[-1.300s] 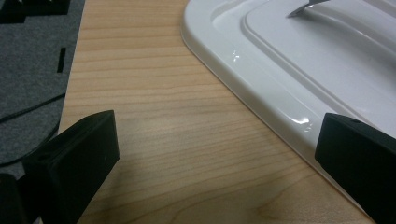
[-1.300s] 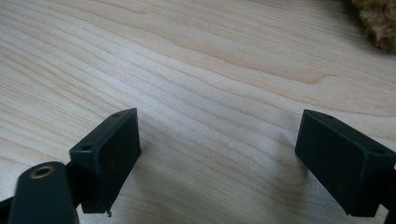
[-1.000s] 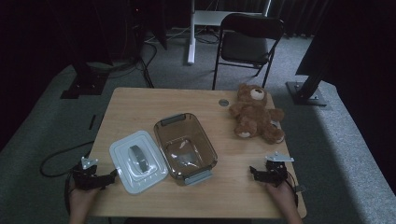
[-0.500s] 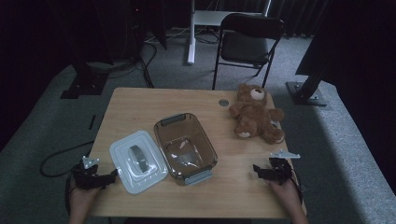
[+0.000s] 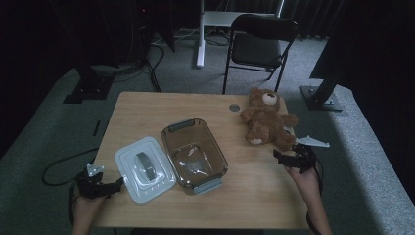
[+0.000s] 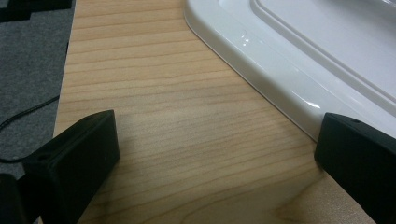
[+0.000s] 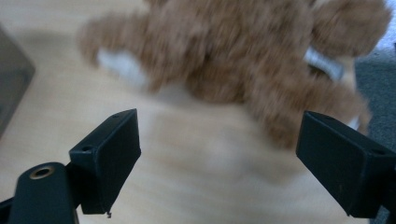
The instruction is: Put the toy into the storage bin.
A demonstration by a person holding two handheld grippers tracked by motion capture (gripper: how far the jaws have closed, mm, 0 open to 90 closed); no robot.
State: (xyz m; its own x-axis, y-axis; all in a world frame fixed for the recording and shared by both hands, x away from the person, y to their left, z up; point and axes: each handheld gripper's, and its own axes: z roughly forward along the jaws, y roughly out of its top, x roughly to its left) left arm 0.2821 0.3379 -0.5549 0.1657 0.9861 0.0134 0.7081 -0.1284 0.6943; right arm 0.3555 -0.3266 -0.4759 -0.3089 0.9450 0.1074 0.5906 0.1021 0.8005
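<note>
The right gripper (image 5: 288, 157) hovers with its jaws spread wide, just beside the near leg of the brown plush teddy bear (image 5: 266, 120), which sits near the far right edge of the light wooden table (image 5: 254, 196). The left gripper (image 5: 110, 187) rests at the near left corner, jaws released, one beside the rim of the white plastic lid (image 5: 145, 169). A clear brownish glass dish (image 5: 195, 155) lies between lid and bear
</note>
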